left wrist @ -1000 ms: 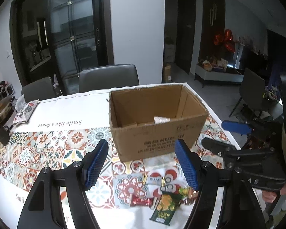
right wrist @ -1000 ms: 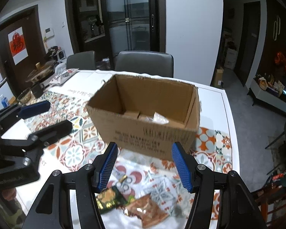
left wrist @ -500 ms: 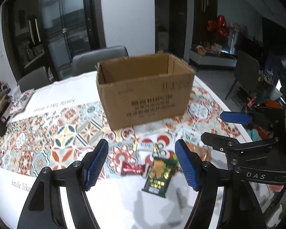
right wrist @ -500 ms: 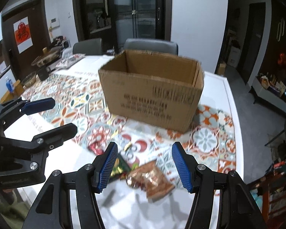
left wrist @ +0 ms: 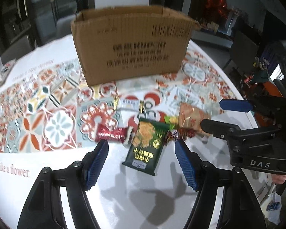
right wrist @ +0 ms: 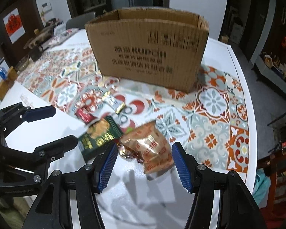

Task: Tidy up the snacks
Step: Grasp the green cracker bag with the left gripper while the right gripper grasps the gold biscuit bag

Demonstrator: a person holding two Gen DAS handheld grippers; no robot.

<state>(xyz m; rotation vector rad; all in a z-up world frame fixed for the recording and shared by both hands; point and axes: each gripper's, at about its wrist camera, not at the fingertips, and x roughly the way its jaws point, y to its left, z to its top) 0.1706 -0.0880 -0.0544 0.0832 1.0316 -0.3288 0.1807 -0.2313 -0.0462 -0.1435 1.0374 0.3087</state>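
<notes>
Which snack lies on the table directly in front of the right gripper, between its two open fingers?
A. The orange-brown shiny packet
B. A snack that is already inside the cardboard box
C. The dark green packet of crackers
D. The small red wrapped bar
A: in the right wrist view, the orange-brown shiny packet lies ahead of the right gripper; the dark green packet lies to its left.

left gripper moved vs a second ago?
Yes. The left gripper has come down toward the green snack packet; the cardboard box now shows no interior.
</notes>
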